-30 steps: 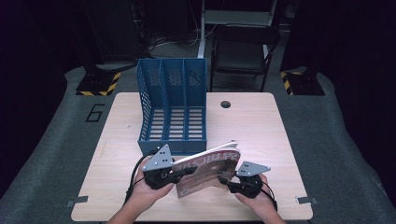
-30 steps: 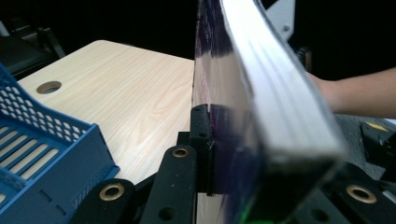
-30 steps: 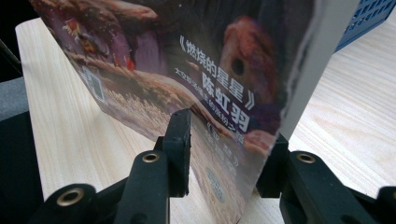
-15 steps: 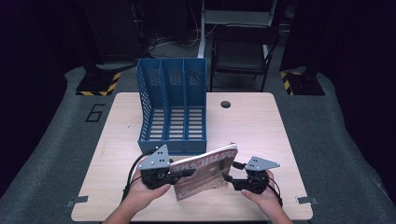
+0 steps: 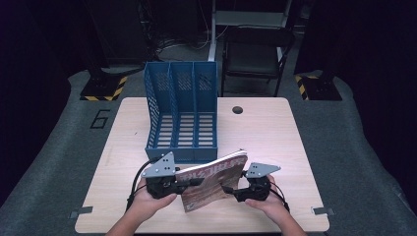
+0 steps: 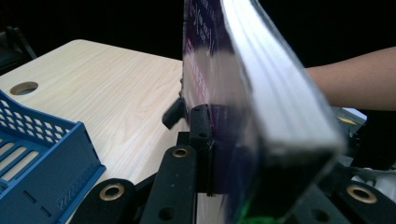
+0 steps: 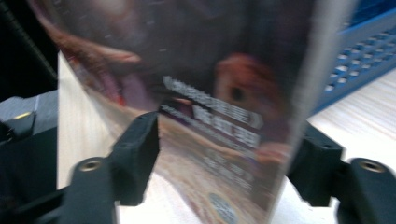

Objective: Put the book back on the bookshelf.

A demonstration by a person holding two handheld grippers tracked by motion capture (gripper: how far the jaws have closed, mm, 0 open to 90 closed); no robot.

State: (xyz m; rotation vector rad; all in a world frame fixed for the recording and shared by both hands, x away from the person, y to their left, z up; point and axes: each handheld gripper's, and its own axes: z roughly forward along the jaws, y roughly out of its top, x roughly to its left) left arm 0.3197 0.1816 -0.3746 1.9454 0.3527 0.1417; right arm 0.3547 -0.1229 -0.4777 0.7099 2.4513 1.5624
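One thick glossy magazine (image 5: 212,181) stands on a pale wooden table (image 5: 275,132), pinched by the left gripper (image 5: 189,182); the right gripper (image 5: 227,189) jaws straddle it, spread, before one blue three-slot file rack (image 5: 181,115).

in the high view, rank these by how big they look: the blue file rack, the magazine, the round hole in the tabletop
1. blue file rack
2. magazine, tilted, so foreshortened
3. round hole
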